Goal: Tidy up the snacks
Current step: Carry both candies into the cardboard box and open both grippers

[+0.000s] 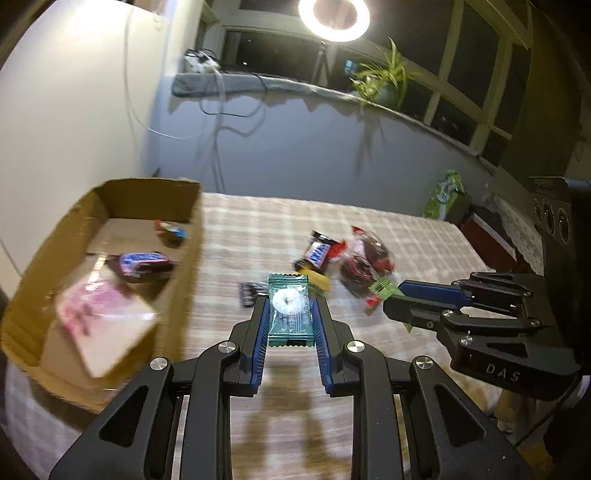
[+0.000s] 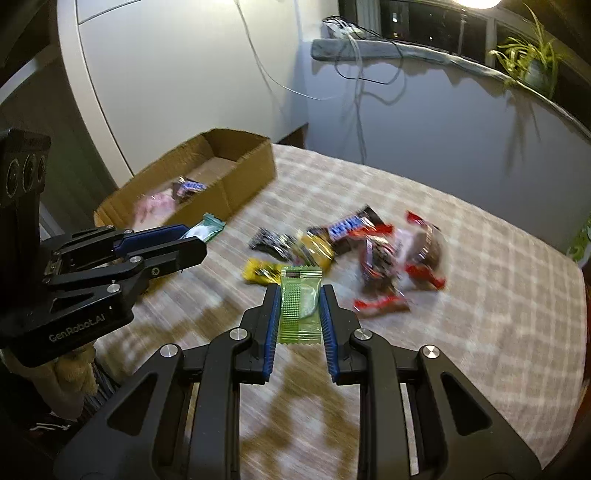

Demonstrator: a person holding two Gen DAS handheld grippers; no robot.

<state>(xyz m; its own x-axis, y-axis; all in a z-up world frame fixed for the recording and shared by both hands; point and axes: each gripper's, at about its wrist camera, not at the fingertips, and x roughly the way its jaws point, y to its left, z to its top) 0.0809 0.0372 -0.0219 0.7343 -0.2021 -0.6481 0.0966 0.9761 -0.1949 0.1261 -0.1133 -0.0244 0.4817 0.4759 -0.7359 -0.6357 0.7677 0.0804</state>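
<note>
My left gripper (image 1: pixel 290 308) is shut on a teal snack packet (image 1: pixel 289 314), held above the checked tablecloth. My right gripper (image 2: pixel 300 295) is shut on a light green snack packet (image 2: pixel 300 306), also lifted off the table. Each gripper shows in the other's view: the right gripper (image 1: pixel 397 299) with a green packet corner (image 1: pixel 382 287), the left gripper (image 2: pixel 192 240) with the teal packet (image 2: pixel 207 229). A cardboard box (image 1: pixel 192 236) at the left holds a pink packet (image 1: pixel 99 310) and dark bars (image 1: pixel 144 264). A loose pile of snacks (image 2: pixel 369 251) lies mid-table.
The table (image 2: pixel 498 295) wears a beige checked cloth; its far edge meets a grey wall. A green bag (image 1: pixel 445 197) stands beyond the table's right corner. A potted plant (image 1: pixel 384 85), cables and a ring light (image 1: pixel 334 16) sit along the window sill behind.
</note>
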